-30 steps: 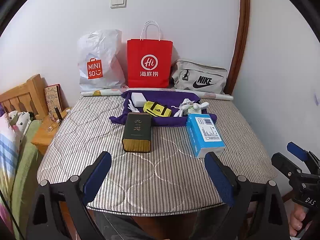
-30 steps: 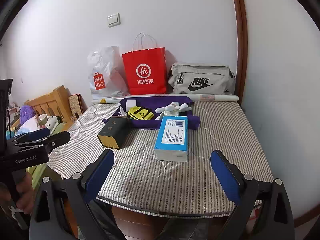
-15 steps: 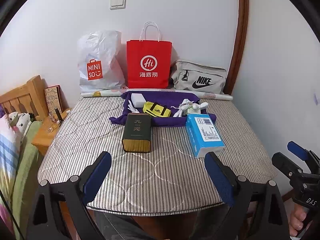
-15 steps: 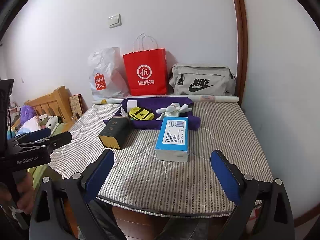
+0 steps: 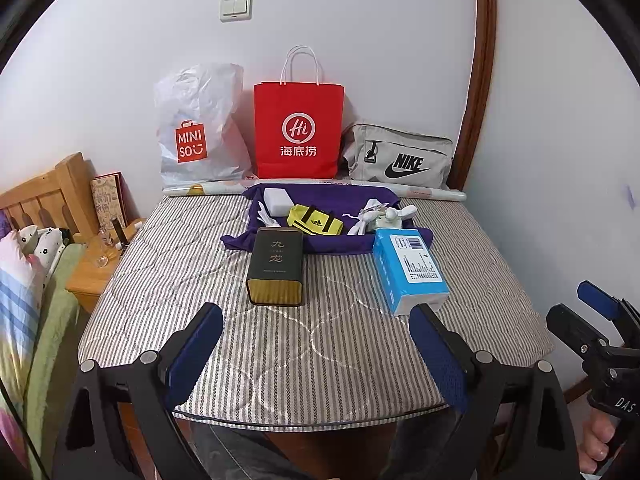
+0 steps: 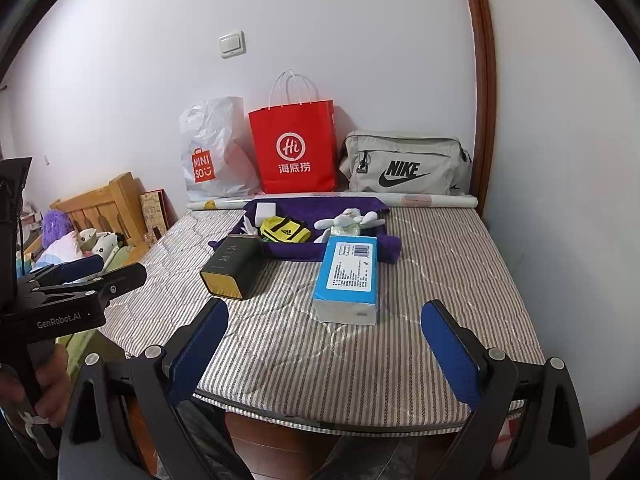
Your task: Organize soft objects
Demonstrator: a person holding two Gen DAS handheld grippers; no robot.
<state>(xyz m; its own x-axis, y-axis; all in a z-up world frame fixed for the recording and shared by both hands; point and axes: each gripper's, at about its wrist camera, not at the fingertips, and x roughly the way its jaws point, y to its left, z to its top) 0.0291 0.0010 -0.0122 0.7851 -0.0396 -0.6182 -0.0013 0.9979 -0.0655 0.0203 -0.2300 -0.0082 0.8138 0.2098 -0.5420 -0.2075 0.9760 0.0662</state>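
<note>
Barely nearer than a second ago; left tool [image 5: 316,344] and right tool [image 6: 324,340] gaping wide, empty; purple cloth [image 5: 340,196] untouched, apparently.

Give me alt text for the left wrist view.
The open left tool hovers empty at the near edge of a striped mattress. Ahead lie a dark tin, a blue tissue pack and a purple cloth bearing small items.
</note>
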